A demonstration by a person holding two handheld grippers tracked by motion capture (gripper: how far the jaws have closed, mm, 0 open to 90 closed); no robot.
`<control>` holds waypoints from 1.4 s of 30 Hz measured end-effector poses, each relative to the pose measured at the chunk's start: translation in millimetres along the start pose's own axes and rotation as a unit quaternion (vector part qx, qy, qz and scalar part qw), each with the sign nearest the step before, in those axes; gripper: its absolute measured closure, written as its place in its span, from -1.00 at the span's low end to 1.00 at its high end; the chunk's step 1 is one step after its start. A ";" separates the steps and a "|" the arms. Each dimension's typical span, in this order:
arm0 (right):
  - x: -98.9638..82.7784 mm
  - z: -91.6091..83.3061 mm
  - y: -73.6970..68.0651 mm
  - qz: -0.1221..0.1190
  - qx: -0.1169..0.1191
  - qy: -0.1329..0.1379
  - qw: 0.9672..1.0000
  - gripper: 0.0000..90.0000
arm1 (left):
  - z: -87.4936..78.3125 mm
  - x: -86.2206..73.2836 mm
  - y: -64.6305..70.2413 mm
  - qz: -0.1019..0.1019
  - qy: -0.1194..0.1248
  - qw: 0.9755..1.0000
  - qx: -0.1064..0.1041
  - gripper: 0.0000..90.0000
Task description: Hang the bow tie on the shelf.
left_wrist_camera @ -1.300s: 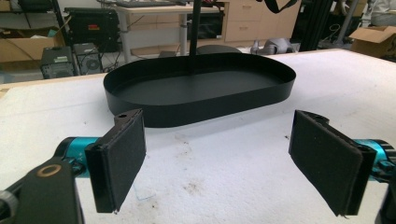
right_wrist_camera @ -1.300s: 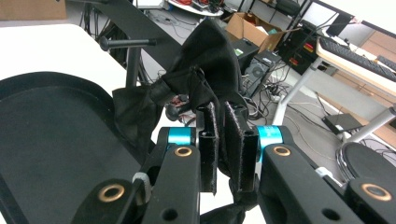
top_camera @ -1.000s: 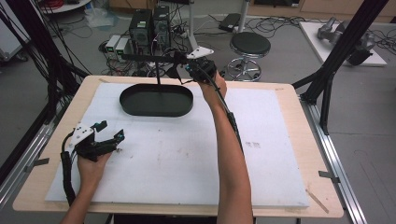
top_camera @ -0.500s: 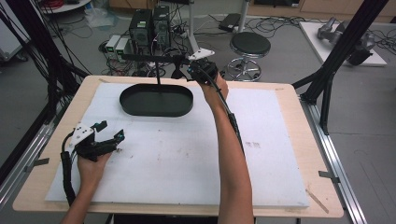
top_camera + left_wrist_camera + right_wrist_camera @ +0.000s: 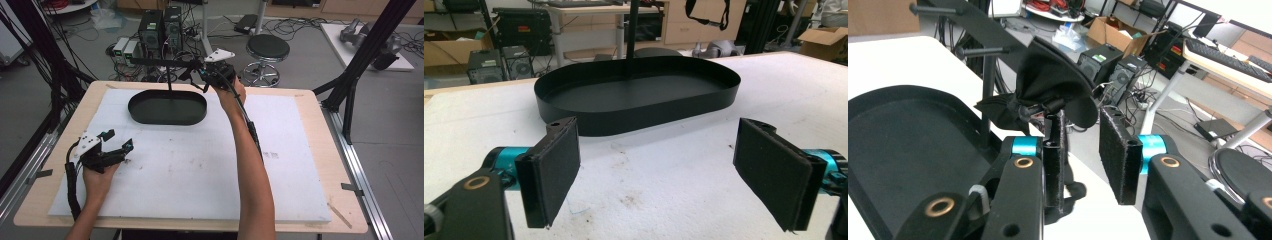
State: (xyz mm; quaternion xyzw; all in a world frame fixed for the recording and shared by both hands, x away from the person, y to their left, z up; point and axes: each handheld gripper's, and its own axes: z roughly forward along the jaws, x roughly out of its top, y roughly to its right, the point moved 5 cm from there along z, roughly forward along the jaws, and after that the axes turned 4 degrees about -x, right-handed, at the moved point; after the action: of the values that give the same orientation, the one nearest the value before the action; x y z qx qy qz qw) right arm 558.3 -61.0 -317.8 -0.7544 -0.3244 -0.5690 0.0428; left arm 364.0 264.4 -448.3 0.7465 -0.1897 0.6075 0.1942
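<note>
A white foam mat covers most of the wooden table, and both grippers work over it. The black oval tray sits at the far side of the mat, its long axis running left to right across the table; it lies well ahead of the left gripper and just left of and below the right gripper. A thin black upright post rises from the tray and carries a horizontal black bar above it, parallel to the tray's long axis. In the right gripper view, black fabric is bunched at the bar's end, directly ahead of the right gripper; its jaws are parted by a narrow gap, the left pad touching the cloth's lower edge, with no grip evident. In the left gripper view, the left gripper rests low over bare mat with its jaws spread wide and nothing between them, the tray standing broadside beyond them. Past the table's far edge are computer towers and a round stool on the floor.
</note>
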 end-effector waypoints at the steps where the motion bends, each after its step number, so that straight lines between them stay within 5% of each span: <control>1: 0.6 -1.1 0.6 0.001 0.001 0.002 1.000 0.56 | 0.0 0.0 0.0 0.000 0.000 1.000 0.000 -0.58; 18: 8.9 -50.1 24.6 0.033 -0.003 0.048 0.998 0.26 | 0.3 0.2 -0.2 0.000 0.001 1.000 0.000 -0.58; 27: -0.4 -92.7 47.1 0.058 -0.011 0.073 0.996 -0.29 | 0.8 0.4 0.1 0.000 0.003 1.000 0.001 -0.58; 42: -26.3 -174.9 66.6 0.076 -0.030 0.110 0.991 -0.54 | 0.8 0.1 0.1 0.001 0.000 1.000 0.007 -0.60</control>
State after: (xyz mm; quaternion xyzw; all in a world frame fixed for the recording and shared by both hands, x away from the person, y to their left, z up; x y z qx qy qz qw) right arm 445.2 -200.8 -259.9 -0.7106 -0.2427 -0.6530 0.0989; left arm 364.6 263.9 -448.4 0.7478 -0.1861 0.6087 0.1888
